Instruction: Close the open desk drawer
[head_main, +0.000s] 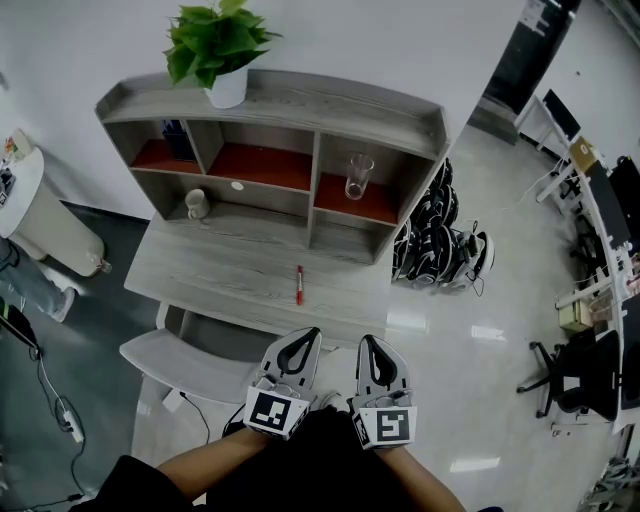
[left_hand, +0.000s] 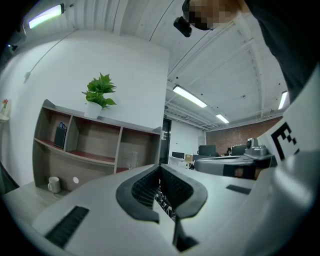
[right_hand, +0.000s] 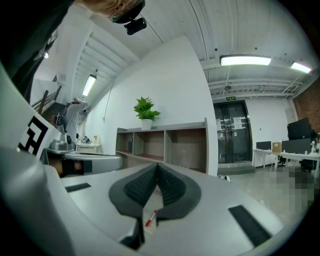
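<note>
Left gripper (head_main: 310, 334) and right gripper (head_main: 367, 342) are level, side by side before the grey wood-grain desk (head_main: 220, 270). Both pairs of jaws are together, holding nothing. The pale grey open drawer (head_main: 180, 366) projects from the desk front, left of both grippers.

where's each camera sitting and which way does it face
Head view: on the person's head, steeply down at desk and potted plant; both forearms, left hand-held gripper, right hand-held gripper show.
Left gripper view: on the left one, level along its shut jaws toward the shelf unit; right one at right edge.
Right gripper view: on the right one, level along shut jaws; left one at left edge.
Shared: all three see potted plant and shelf unit.
</note>
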